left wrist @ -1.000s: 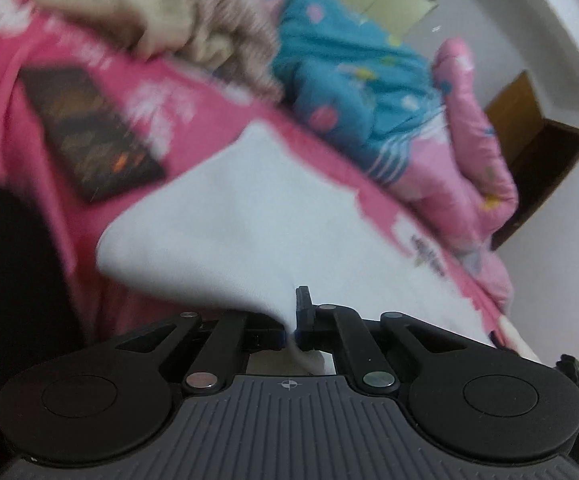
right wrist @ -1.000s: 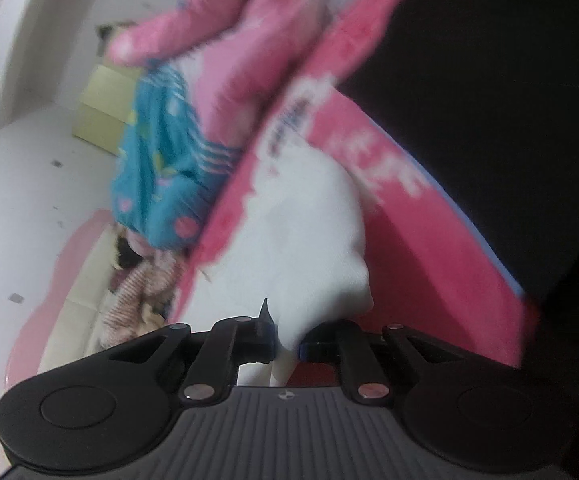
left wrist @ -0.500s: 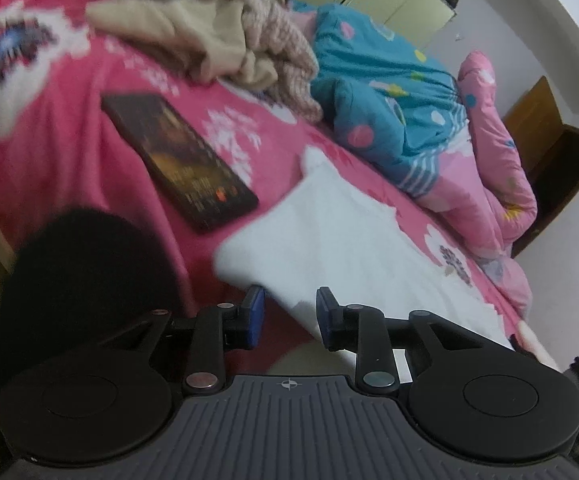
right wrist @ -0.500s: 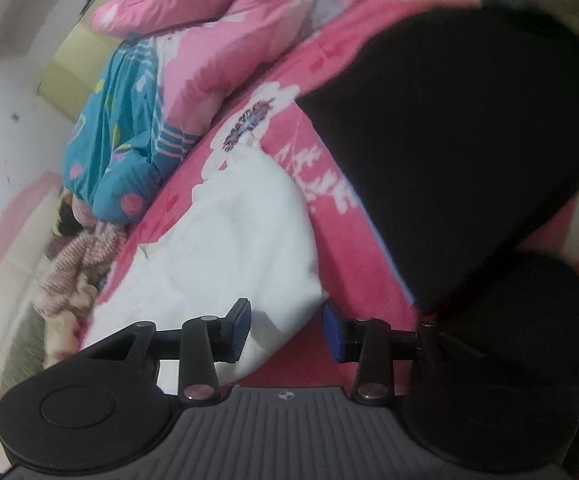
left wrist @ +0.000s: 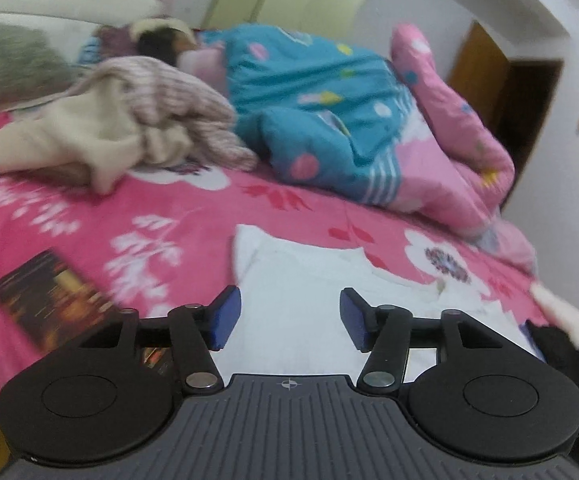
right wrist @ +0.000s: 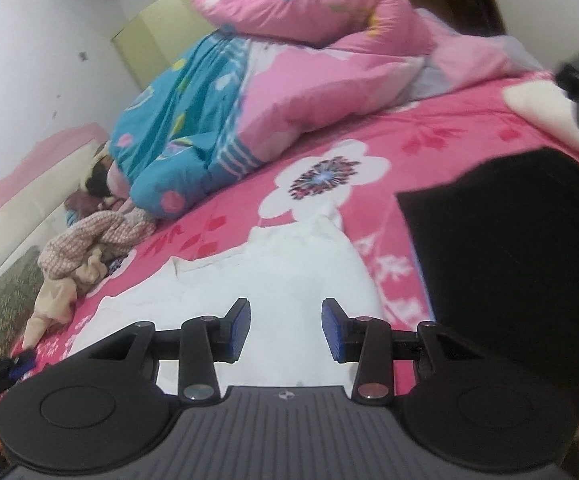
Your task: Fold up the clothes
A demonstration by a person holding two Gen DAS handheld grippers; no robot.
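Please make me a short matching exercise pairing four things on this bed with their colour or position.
Things:
1. white garment
2. black garment
3. quilt
4. phone

Descriptions:
A. bunched, blue and pink, at the far side
B. flat on the pink sheet, left of the white cloth
C. spread under both open grippers
D. flat, right of the white cloth

Pairs: 1-C, 2-D, 3-A, 4-B

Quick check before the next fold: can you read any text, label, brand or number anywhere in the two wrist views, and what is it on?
No readable text in either view.
Dark tablet on the pink floral bedsheet: orange marks on its screen, too blurred to read.
Left gripper base: only a small crosshair mark, no letters.
Right gripper base: the same crosshair mark.
White garment: no label or print visible.
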